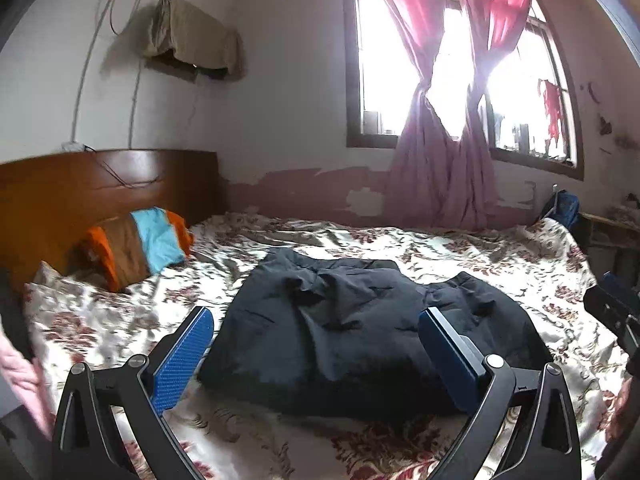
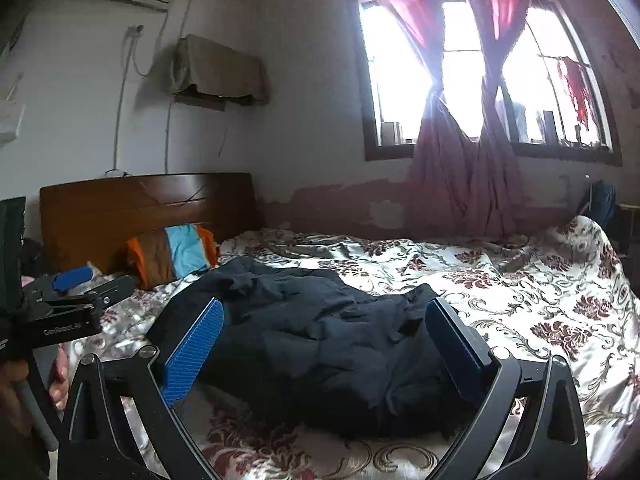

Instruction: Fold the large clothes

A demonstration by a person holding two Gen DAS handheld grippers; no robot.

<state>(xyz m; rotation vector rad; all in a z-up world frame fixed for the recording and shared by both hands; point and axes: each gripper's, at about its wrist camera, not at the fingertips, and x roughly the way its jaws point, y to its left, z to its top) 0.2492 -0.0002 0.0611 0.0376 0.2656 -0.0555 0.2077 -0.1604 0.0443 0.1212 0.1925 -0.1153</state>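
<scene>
I am sweeping the scene from left to right. At the far left, a striped pillow [image 1: 138, 246] is leaning against the wooden headboard [image 1: 100, 184], well apart from the work area, so it is not interfering.

The left gripper [image 1: 316, 344] is hovering above the near edge of the bed, its blue-padded fingers [image 1: 182, 360] standing wide apart and holding nothing. I am judging that it is poised there to come down on the near left portion of the garment.

The task's item, a dark navy garment [image 1: 340, 332], possibly a padded jacket, is lying in a rumpled heap on the floral bedspread [image 1: 500, 264], roughly mid-bed and towards the near side. Its top layer is bunching and creasing unevenly; no sleeve or collar is clearly distinguishable. I am assessing the fold as unfinished or not yet begun, since the fabric is not lying flat.

The right gripper [image 2: 324, 340] is likewise hanging over the garment's near right part, fingers spread and gripping nothing. In its view the left gripper is showing at the left edge, held by a hand [image 2: 60, 380].

Further right, the bedspread is lying bare, offering room to spread the garment. Beyond it, knotted pink curtains [image 1: 440, 160] are hanging at the bright window.
</scene>
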